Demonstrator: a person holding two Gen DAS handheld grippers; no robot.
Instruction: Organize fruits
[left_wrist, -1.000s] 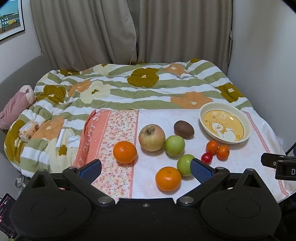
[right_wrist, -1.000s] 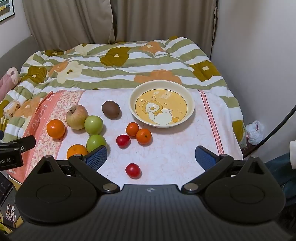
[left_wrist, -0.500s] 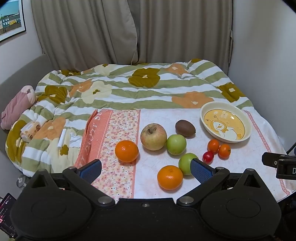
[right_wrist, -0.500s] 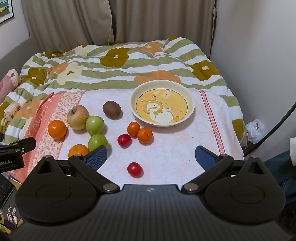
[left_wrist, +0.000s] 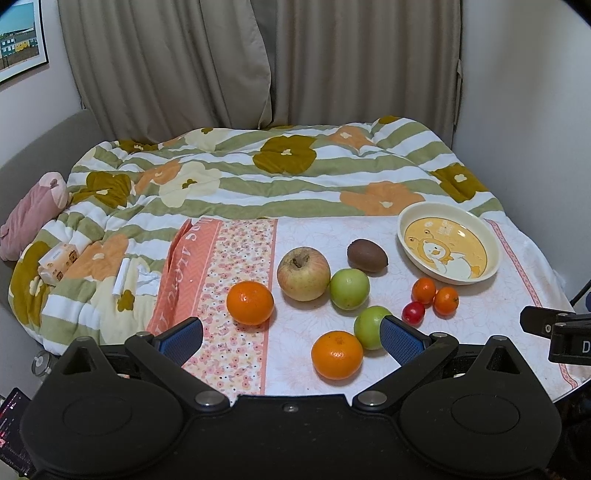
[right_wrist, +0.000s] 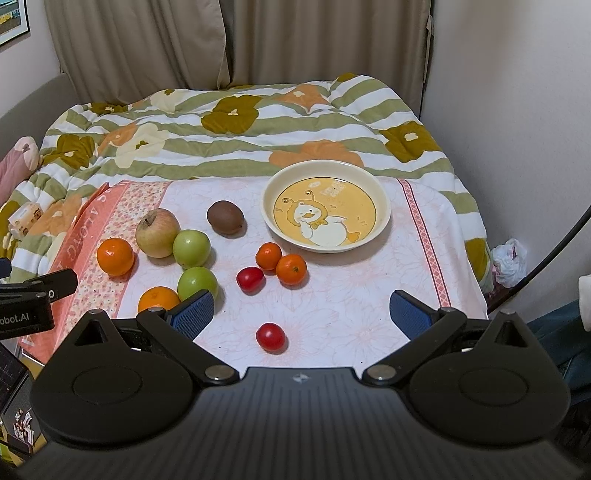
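Fruit lies on a white floral cloth (right_wrist: 351, 295) on the bed. There is a big apple (left_wrist: 303, 272), a kiwi (left_wrist: 367, 254), two green apples (left_wrist: 349, 288) (left_wrist: 369, 326), two oranges (left_wrist: 250, 302) (left_wrist: 337, 354), two small tangerines (right_wrist: 269, 255) (right_wrist: 291, 268) and two red tomatoes (right_wrist: 250, 279) (right_wrist: 271, 337). A cream duck bowl (right_wrist: 380, 192) stands empty at the far right. My left gripper (left_wrist: 290, 338) is open above the near orange. My right gripper (right_wrist: 301, 314) is open, just behind the near tomato.
A striped flowered quilt (left_wrist: 258, 173) covers the bed behind the cloth. A pink plush (left_wrist: 33, 210) and a small carton (left_wrist: 57, 264) lie at the left. A wall (right_wrist: 517, 147) runs along the right, with a plastic bag (right_wrist: 511, 260) on the floor.
Both views have shifted slightly, so the fruit sits a little lower and closer to the fingers. Both grippers stay open and empty. No fruit has moved.
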